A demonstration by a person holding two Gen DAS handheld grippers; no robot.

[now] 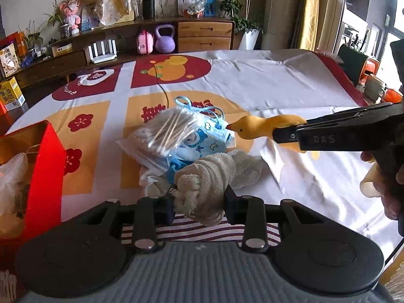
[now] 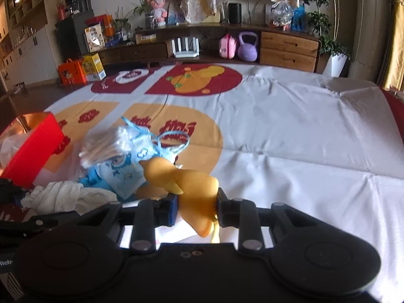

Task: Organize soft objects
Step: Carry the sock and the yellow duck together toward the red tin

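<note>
Lace cloth (image 1: 214,174), rolled, sits pinched in my left gripper (image 1: 199,203) above the tablecloth (image 1: 277,88); "DAS" reads on the right gripper (image 1: 287,133). From the right wrist, its fingers clamp the yellow duck (image 2: 186,184) beside the masks (image 2: 121,166).

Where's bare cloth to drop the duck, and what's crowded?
Bare: the white cloth right of the pile, out to its red border. Crowded: the red box, cotton swab bag, blue masks and lace cloth bunch together front-left, where the duck hangs.

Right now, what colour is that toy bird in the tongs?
The toy bird is yellow-orange with a red beak tip, clearest in the left wrist view.
</note>
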